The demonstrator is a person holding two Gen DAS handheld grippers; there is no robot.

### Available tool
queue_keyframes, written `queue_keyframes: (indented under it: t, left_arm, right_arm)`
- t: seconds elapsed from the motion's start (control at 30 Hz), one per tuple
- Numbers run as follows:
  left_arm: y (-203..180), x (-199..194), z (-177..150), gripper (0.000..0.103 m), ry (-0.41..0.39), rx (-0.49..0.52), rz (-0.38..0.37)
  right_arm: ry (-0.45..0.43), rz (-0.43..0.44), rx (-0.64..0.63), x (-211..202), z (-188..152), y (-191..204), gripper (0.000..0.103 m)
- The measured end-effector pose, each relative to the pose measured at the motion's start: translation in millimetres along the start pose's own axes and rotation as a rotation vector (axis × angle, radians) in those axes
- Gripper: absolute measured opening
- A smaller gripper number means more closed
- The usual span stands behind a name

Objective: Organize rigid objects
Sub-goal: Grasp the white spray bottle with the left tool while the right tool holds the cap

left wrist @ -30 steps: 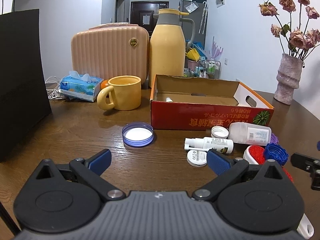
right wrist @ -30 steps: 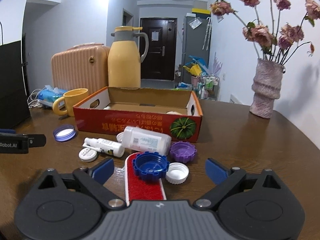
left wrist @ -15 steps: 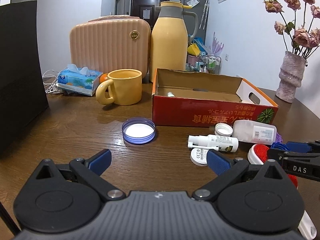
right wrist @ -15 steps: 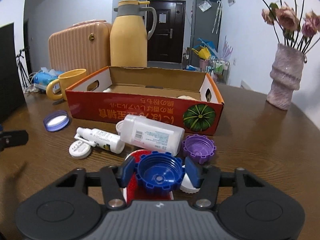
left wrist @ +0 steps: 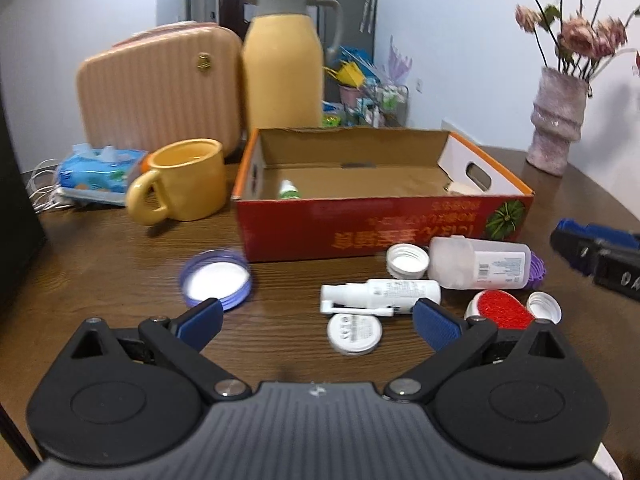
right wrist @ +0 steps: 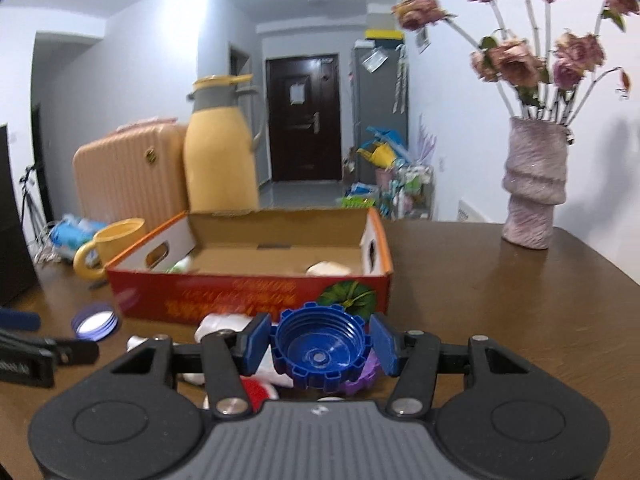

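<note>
My right gripper (right wrist: 320, 346) is shut on a blue ridged cap (right wrist: 320, 350), held above the table just in front of the red cardboard box (right wrist: 248, 300). My left gripper (left wrist: 316, 320) stands open over the wood, nothing between its fingers. Ahead of it lie a white spray bottle (left wrist: 380, 294), a round white lid (left wrist: 354, 334), a white screw cap (left wrist: 407, 260), a clear bottle (left wrist: 480, 264), a red brush (left wrist: 502, 312) and a purple-rimmed lid (left wrist: 216, 280). The box (left wrist: 380, 228) holds a small bottle (left wrist: 289, 190). The right gripper shows at the left wrist view's right edge (left wrist: 600, 256).
A yellow mug (left wrist: 180, 184), a tissue pack (left wrist: 96, 172), a pink case (left wrist: 160, 92) and a yellow thermos (left wrist: 284, 68) stand behind the box. A vase of dried flowers (right wrist: 534, 184) is at the far right. A black panel (left wrist: 16, 216) rises at the left.
The right gripper shut on the blue cap and lifted it off the red brush, moving toward the box. The left gripper moved toward the spray bottle and lids, still open.
</note>
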State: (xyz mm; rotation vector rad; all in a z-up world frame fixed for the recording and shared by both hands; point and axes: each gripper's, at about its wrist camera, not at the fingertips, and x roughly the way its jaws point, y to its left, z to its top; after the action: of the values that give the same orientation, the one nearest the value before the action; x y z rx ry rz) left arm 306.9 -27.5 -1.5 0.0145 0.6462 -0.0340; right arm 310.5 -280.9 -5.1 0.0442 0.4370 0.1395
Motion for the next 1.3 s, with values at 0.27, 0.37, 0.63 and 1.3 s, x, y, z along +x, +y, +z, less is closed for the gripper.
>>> queue_keyframes:
  t: [0.27, 0.37, 0.63, 1.3]
  left_arm:
    - [-26.1, 38.2, 9.4, 0.103, 0.073, 0.024, -0.055]
    - [-34.6, 52.7, 10.8, 0.103, 0.088, 0.044, -0.063]
    - [-45.2, 77.6, 8.6, 0.103, 0.111, 0.067, -0.068]
    - [-40.4, 99.9, 6.8, 0.099, 0.124, 0.020, -0.077]
  right_arm:
    - [-0.045, -0.039, 0.003, 3.4, -5.7, -20.5, 0.054]
    - [-0.027, -0.049, 0.016, 8.5, -9.3, -28.0, 0.054]
    - [0.003, -0.051, 0.013, 14.6, -16.0, -30.5, 0.054]
    - [0.023, -0.069, 0.038, 20.5, -21.0, -33.3, 0.054]
